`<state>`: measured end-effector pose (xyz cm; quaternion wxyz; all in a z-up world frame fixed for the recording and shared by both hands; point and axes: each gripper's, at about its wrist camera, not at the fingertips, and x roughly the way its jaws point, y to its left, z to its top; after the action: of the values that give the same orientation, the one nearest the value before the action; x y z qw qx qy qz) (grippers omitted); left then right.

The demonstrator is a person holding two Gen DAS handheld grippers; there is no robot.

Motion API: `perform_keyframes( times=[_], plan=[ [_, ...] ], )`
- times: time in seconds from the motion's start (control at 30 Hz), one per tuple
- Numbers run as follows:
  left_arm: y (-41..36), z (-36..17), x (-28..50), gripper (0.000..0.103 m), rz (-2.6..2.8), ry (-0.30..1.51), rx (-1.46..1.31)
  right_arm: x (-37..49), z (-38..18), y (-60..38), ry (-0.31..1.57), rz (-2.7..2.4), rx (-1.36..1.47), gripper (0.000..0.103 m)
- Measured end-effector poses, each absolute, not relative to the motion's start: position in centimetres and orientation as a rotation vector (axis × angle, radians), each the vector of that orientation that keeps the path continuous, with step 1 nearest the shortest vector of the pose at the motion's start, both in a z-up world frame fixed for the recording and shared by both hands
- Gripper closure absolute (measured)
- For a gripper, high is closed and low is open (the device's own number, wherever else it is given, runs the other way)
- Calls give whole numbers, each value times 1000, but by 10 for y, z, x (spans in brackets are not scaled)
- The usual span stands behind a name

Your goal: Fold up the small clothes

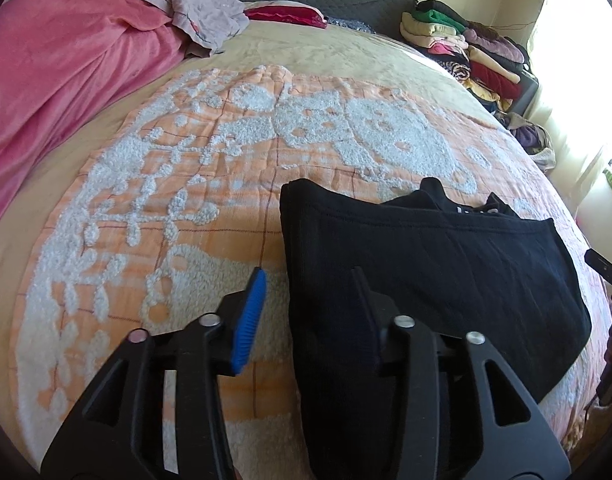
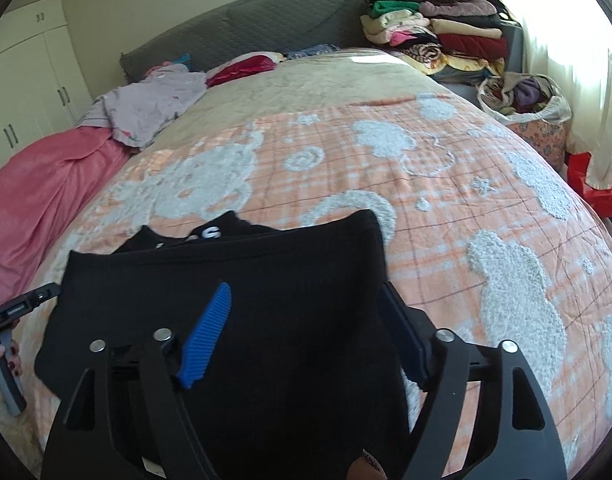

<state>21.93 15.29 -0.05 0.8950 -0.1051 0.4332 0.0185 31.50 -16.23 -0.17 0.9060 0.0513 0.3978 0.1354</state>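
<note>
On bed, orange blanket spread under your work. Black garment lies on blanket's near part, folded, white lettering peeking at far edge. Your left gripper straddles garment's left edge, jaws wide. Your right gripper straddles right edge, jaws wide, gripping nothing.

The bed is covered by an orange checked blanket with fluffy white figures. On the blanket lies a folded black garment. Along the left side lie a pink blanket and a crumpled lilac garment; a red cushion sits by the headboard.
</note>
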Motion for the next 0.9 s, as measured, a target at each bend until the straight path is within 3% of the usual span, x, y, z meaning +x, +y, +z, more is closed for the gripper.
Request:
perform_keyframes(
  times=[0.3,0.4,0.5,0.53,0.57,0.9],
  plan=[
    [154,14,193,45,50,892,-189,273,19,-111,783,396,21,9],
    [157,17,182,27,61,889,-193,261,23,-99,775,430,5,7],
    [161,20,167,23,63,880,-220,248,25,-88,770,454,-8,6],
    [162,21,160,12,63,876,-227,245,25,-85,770,463,-8,6],
    [162,22,156,10,64,874,-228,240,24,-81,775,473,-11,6],
    [170,26,128,10,102,880,-199,204,16,-31,773,551,-114,5]
  ],
)
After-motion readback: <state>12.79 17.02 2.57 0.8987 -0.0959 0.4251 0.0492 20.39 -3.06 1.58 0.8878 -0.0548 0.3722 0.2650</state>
